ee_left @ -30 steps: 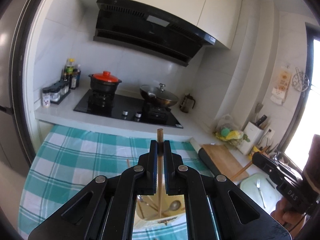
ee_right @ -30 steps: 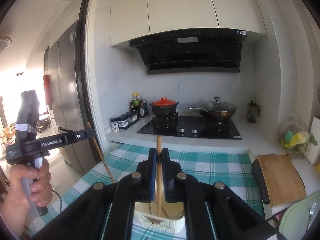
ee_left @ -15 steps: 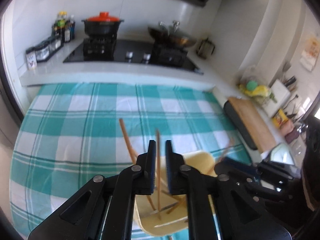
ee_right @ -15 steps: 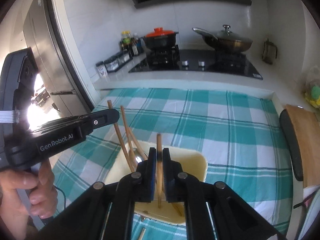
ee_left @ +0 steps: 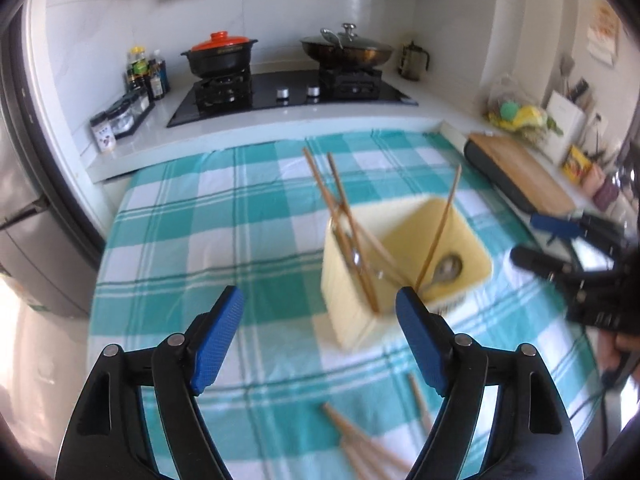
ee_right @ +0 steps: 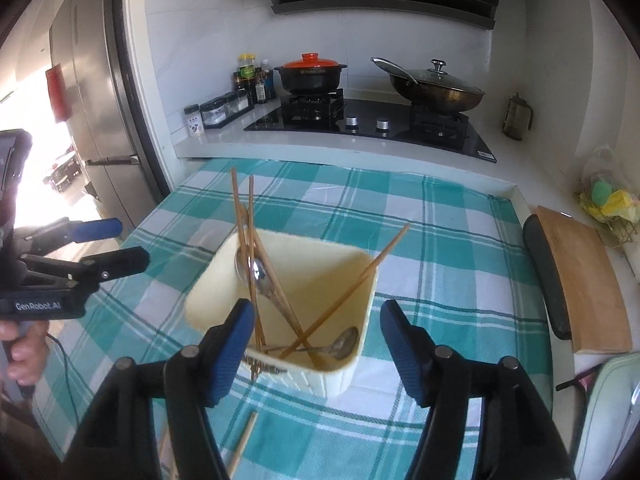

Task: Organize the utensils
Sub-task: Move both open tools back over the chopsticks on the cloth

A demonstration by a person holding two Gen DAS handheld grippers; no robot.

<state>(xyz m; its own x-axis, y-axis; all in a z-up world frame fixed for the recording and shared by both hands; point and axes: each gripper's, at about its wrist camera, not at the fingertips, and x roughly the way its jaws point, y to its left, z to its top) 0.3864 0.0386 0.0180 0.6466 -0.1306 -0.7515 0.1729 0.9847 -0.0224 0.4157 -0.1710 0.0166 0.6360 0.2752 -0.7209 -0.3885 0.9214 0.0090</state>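
A cream utensil holder (ee_left: 352, 308) (ee_right: 356, 364) stands on the green checked tablecloth (ee_left: 224, 248). It holds several wooden chopsticks (ee_left: 340, 208) (ee_right: 242, 216) and metal spoons (ee_left: 446, 270) (ee_right: 256, 270). My left gripper (ee_left: 320, 322) is open and empty, just in front and left of the holder. My right gripper (ee_right: 316, 324) is open and empty, above the holder's near rim. Each gripper shows in the other's view, the right one (ee_left: 560, 248) and the left one (ee_right: 108, 244). Loose chopsticks (ee_left: 360, 436) (ee_right: 242, 444) lie on the cloth near me.
Behind the table runs a counter with a hob (ee_right: 360, 124), a red-lidded pot (ee_right: 312, 74), a lidded wok (ee_right: 436, 86) and spice jars (ee_right: 220, 110). A wooden cutting board (ee_right: 580, 276) lies on the right. A fridge (ee_right: 80, 120) stands on the left.
Both grippers held a chopstick upright, lowered it into the holder and opened. The chopsticks now stand in the holder. Both grippers have pulled back a little.
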